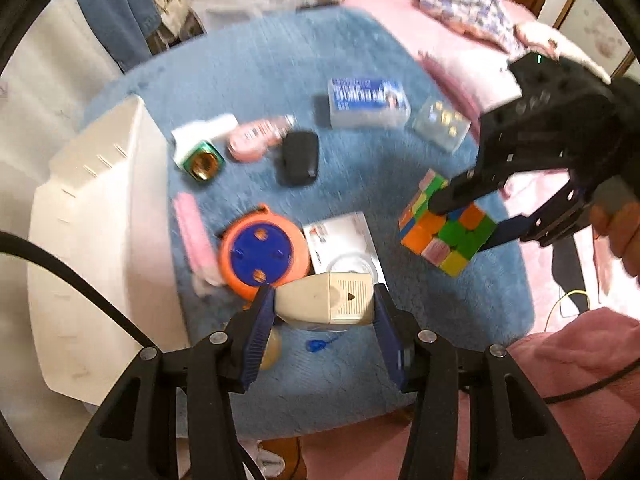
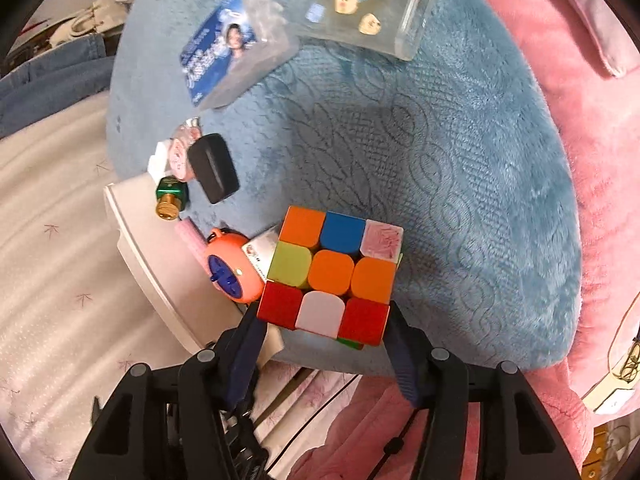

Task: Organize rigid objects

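Left to right: white bin (image 1: pixel 100 216) waiting off the blue cushion's (image 1: pixel 248 64) left edge. Your left gripper (image 1: pixel 324 308) is pinching a cream plastic device (image 1: pixel 326 298) near its front edge; your right gripper (image 2: pixel 324 332) is clamping the puzzle cube (image 2: pixel 332 272) over its right side, probably bin-bound.

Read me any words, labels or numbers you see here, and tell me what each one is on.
Nothing can be read.
Blue-label box: white lettering, blurred.
Clear box: small printed tags, too blurred.
Pink bottle: barcode-like label, unreadable.
White card: red mark, too small.
Beige device: only an arrow mark, no words.
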The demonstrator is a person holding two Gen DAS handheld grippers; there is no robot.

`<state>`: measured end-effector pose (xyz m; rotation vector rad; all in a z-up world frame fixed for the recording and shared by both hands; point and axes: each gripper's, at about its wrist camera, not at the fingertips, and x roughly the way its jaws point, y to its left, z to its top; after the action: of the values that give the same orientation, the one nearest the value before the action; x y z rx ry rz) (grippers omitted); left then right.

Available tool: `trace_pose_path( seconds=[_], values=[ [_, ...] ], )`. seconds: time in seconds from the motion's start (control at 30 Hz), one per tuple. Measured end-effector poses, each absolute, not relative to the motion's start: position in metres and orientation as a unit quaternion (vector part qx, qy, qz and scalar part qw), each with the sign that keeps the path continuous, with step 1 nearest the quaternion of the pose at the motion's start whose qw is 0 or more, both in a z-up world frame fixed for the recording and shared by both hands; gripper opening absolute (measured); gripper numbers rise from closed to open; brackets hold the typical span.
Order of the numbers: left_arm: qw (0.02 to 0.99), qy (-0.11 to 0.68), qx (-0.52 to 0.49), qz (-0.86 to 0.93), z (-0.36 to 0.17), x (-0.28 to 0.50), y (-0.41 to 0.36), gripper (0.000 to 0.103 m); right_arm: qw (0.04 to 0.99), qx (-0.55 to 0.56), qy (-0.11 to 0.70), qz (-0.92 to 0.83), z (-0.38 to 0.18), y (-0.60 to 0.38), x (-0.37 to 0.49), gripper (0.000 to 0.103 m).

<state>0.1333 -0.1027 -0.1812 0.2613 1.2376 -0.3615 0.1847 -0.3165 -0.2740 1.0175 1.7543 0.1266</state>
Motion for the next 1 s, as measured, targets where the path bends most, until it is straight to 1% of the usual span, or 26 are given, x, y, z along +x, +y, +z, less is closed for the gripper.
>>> trace_pose_path(
  seconds=[0.3,0.53,0.77,1.0],
  values=[
    [0.832,0.506,0.115,-0.194,-0.13,0.146,-0.051,0.052,0.59,0.449,0.67,0.043,-0.226,-0.271,0.17,0.059],
    [0.854,0.474,0.094,-0.193,-0.11,0.161,0.002,0.052,0.664,0.428,0.607,0.084,-0.174,-0.213,0.169,0.059],
    [0.871,0.456,0.078,-0.168,-0.105,0.173,0.058,0.052,0.728,0.389,0.547,0.138,-0.135,-0.146,0.171,0.059],
    [0.881,0.453,0.054,-0.129,-0.104,0.18,0.121,0.052,0.76,0.341,0.521,0.186,-0.118,-0.083,0.172,0.059]
  ],
)
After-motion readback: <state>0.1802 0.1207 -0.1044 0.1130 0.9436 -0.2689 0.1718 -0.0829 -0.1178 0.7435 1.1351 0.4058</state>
